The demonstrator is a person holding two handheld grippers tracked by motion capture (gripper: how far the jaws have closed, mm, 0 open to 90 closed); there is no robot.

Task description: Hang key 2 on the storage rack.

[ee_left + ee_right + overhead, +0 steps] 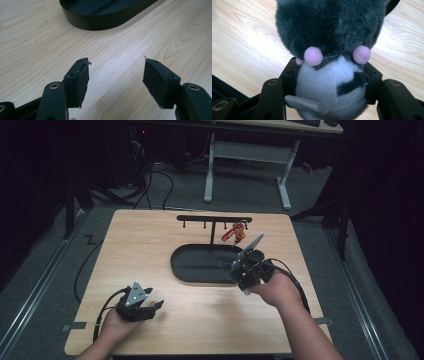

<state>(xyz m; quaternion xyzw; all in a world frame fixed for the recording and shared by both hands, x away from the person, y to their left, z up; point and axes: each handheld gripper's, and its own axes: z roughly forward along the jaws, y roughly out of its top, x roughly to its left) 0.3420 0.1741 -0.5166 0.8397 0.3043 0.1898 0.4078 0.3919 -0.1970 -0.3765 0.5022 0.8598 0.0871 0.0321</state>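
My right gripper [332, 68] is shut on a plush toy [329, 30] with dark grey fur, a white belly and small pink pompoms. Its jaws press the toy's white lower part from both sides. In the high view my right gripper [232, 267] hangs above the right end of a black oval tray [186, 270]. My left gripper [152, 307] rests low over the table's front left, open, with only bare wood between its pads [78, 82]. The tray's rim [100, 18] lies ahead of it.
Behind the tray stands a black T-shaped rack [214, 219] with several hooks. A red charm [235, 233] hangs from its right side. The wooden table [140, 250] has bare wood to the left and front. A desk frame [247, 155] stands beyond it.
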